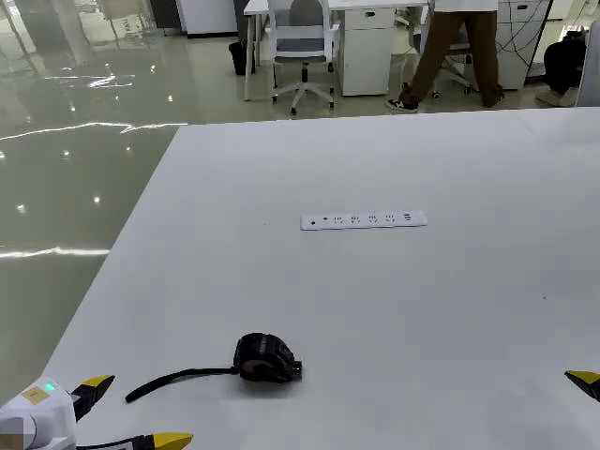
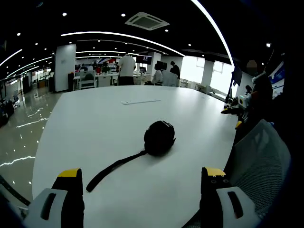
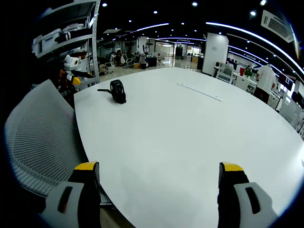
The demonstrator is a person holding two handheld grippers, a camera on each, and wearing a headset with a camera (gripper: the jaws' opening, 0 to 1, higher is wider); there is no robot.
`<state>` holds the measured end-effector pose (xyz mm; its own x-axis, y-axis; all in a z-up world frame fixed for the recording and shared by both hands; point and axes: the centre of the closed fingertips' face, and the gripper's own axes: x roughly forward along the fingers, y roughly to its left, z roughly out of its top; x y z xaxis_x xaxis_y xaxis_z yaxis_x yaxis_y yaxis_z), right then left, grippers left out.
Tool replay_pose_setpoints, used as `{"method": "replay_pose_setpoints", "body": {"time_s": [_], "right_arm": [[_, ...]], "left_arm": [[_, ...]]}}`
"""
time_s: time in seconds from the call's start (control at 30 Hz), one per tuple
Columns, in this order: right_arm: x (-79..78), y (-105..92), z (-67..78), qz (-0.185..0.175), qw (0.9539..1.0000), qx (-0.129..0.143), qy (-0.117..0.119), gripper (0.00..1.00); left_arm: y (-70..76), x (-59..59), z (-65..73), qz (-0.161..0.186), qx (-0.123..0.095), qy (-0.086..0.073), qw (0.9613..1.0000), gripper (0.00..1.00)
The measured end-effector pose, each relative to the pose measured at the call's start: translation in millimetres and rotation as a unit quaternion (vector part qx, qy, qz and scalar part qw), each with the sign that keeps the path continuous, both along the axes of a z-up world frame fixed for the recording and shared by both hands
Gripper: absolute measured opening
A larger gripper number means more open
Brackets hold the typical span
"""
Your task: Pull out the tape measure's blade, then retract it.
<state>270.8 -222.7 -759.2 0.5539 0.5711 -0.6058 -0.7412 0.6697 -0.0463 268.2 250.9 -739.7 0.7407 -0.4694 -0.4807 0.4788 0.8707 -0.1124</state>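
Note:
A black tape measure lies on the white table near its front edge, its black wrist strap trailing to the left. No blade is out. My left gripper is open at the bottom left, just short of the strap's end. In the left gripper view the tape measure lies straight ahead of my open left gripper, a little beyond the jaws. My right gripper is open and holds nothing, with the tape measure far off to its left. One of its yellow fingertips shows at the right edge.
A white power strip lies flat at the table's middle. The table's left edge runs along a glossy floor. A grey mesh chair back stands by the table's near edge. Behind the table are an office chair, cabinets and a walking person.

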Motion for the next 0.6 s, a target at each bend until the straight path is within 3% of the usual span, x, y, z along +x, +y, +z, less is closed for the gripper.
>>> {"method": "replay_pose_setpoints", "body": {"time_s": [0.6], "right_arm": [[-1.6,-0.3,0.0,0.0,1.0,0.0,0.002,1.0]], "left_arm": [[2.0,-0.9,-3.0,0.001,-0.004,0.006,1.0,1.0]]}}
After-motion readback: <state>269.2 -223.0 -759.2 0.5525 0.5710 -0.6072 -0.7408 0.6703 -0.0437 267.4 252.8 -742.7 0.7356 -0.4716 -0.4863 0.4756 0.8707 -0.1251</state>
